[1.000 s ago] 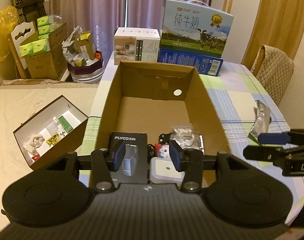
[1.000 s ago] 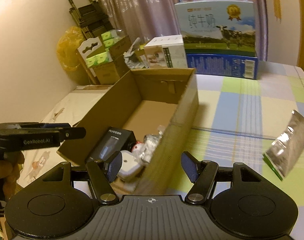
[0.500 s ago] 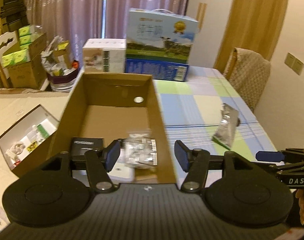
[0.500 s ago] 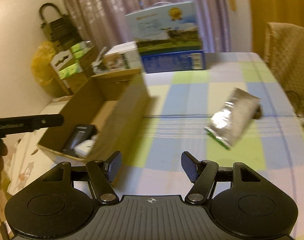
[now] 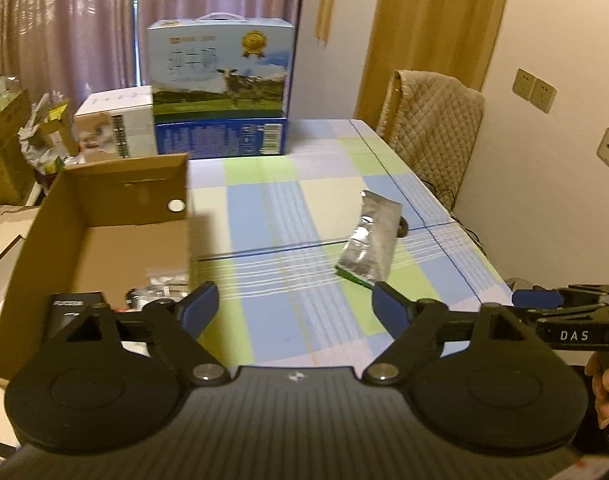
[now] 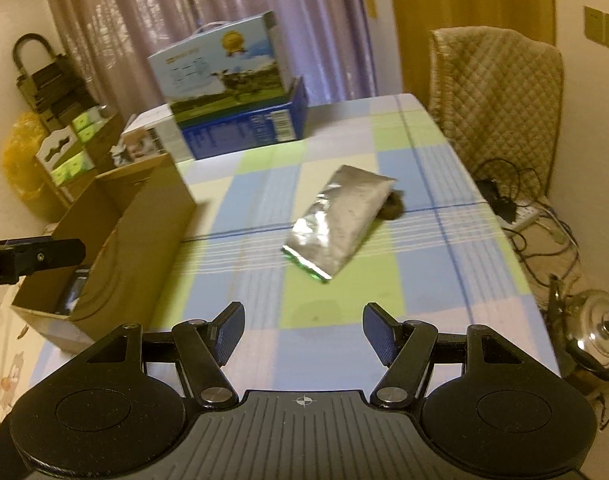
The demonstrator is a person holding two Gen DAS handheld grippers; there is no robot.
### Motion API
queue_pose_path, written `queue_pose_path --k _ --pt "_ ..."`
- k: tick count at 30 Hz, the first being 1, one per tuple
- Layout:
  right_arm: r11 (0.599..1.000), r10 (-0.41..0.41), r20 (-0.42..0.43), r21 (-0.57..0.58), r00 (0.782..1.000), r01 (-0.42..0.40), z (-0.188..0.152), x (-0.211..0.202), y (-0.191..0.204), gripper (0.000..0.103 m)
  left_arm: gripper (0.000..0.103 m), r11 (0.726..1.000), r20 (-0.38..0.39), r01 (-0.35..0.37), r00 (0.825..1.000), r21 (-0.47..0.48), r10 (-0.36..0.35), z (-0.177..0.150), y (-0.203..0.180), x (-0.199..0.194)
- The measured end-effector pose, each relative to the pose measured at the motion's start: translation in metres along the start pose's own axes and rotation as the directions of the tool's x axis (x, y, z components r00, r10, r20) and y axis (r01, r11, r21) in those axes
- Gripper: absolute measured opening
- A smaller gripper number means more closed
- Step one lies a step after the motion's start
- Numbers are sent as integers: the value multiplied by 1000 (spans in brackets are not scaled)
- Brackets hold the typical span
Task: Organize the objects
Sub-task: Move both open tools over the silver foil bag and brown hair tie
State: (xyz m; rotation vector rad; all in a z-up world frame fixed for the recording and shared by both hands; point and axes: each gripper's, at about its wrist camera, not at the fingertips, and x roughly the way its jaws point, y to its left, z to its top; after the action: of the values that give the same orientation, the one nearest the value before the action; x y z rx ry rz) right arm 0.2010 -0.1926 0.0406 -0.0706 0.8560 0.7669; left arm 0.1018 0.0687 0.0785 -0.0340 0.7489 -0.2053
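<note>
I am steering both tongs toward a silver foil pouch [image 6: 338, 222] that is lying flat on the checked tablecloth [image 6: 264, 340], ahead of both tools and apart from them. The right tongs [image 6: 303, 332] are standing moderately wide with nothing between the pads, pointing almost straight at the pouch. The left tongs [image 5: 294, 304] are opening wider, also empty, with the pouch ahead and to their right. The cardboard box [image 5: 104, 216], already holding a few items, is sitting to the left of both tongs. To do this well, I judge I should be lowering the right tongs across the pouch's narrow width, pinching its raised crinkled edge instead of scraping the flat foil, then carrying it left into the box. Readable writing is scarce: the letters "DAS" are showing on the right tool's side, and the blue milk carton [image 5: 222, 88] beyond carries characters too blurred to read.
</note>
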Motion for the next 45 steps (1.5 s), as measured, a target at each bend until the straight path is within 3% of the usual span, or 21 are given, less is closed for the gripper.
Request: queue_pose_path --k 17,30,45 --pt "997 -69 5 32 998 69 21 9 -67 63 102 998 -30 25 999 58 -24 14 -57 56" --pt "998 -62 -12 -13 998 62 46 49 -107 63 102 990 -77 56 996 132 -46 32 -91 131" --pt "997 -35 -90 -73 995 28 62 125 -148 63 101 961 -178 112 982 251 -68 50 -119 253"
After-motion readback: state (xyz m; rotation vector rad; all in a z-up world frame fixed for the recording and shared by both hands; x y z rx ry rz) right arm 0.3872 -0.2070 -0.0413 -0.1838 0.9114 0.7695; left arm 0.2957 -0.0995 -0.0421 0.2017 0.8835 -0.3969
